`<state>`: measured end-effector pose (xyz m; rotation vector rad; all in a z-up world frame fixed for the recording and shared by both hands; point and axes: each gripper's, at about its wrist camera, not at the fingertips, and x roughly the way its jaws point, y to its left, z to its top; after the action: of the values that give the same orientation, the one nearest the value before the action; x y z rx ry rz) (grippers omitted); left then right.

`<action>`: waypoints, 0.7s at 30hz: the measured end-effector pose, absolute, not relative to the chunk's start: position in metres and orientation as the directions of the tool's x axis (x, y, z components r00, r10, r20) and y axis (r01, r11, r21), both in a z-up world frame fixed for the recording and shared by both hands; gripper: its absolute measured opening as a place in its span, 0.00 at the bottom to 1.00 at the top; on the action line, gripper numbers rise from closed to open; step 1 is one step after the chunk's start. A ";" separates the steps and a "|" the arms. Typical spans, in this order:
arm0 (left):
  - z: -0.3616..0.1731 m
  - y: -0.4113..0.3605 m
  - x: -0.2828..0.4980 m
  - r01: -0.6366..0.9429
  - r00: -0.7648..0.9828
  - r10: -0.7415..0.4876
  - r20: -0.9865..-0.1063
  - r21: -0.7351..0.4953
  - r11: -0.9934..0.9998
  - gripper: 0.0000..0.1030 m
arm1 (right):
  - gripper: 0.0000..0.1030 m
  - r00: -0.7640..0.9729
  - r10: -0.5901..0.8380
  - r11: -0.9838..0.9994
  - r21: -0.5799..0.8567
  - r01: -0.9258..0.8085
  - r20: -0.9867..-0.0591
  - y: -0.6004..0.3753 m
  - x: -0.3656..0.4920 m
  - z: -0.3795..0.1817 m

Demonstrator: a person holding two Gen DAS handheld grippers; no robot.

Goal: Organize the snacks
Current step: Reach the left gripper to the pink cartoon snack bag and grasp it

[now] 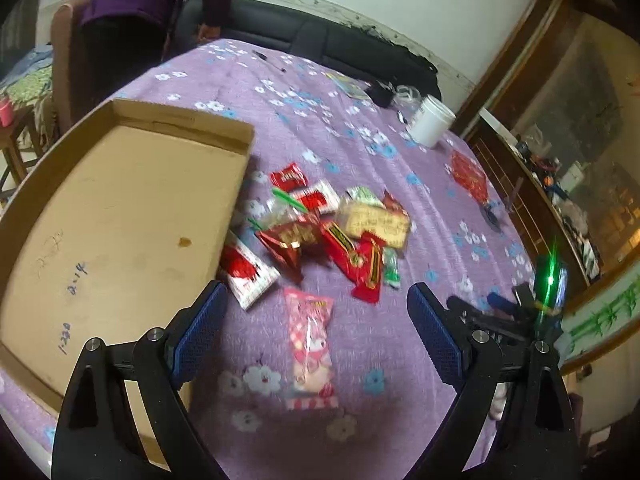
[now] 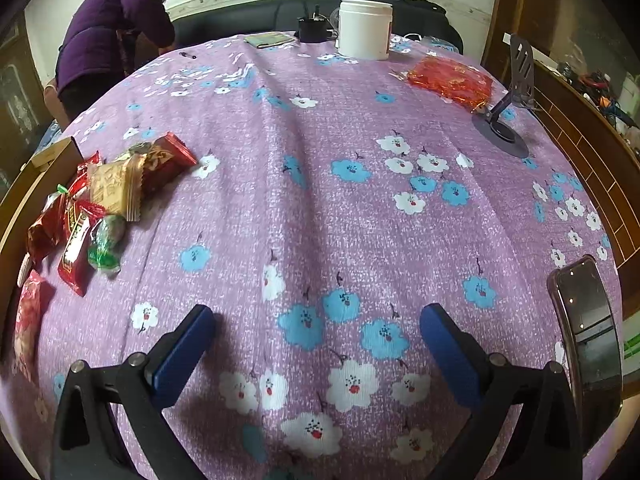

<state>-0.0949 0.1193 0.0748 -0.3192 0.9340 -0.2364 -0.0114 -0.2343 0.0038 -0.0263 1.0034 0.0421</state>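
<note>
So the worktop (image 1: 360,152) has a purple flowery cloth on it, and the landmark here is the cardboard box (image 1: 120,220), a shallow open tray sitting at the worktop's left edge with nothing in it (just some pen scribbles on the bottom).

The snack pile (image 1: 332,224) is right beside the box's right wall: mostly red wrappers, a tan one, a couple of green ones, all overlapping. One red-and-white packet (image 1: 248,272) touches or nearly touches the box corner; can't tell which. A pink packet (image 1: 310,344) lies on its own a bit nearer the camera than the pile, off the box's right side.

The left gripper (image 1: 316,328) hovers over that pink packet with its fingers (image 1: 200,320) spread wide, one on each side of it, not holding anything. One finger overlaps the box's right edge in the view.

The right gripper (image 2: 316,344) is well away from the box, over bare cloth, its fingers wide apart too and gripping nothing. From its camera the pile (image 2: 104,200) sits far off to the left.

Far side from the box: a white jar (image 2: 364,28), a red bag (image 2: 450,80) and a phone stand (image 2: 506,120). A phone (image 2: 586,320) lies by the right gripper. Someone in a purple jacket (image 2: 116,24) is bent over behind the worktop.
</note>
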 end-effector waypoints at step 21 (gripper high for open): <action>0.038 0.073 -0.108 0.277 0.567 -0.344 -0.749 -0.220 0.935 0.90 | 1.00 0.548 0.015 0.999 -0.003 -0.032 -0.836 -0.235 -0.014 0.004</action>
<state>-0.1082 0.0727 0.0383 -0.0805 0.8971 -0.3653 -0.0141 -0.2348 0.0040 -0.0190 0.9904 0.0277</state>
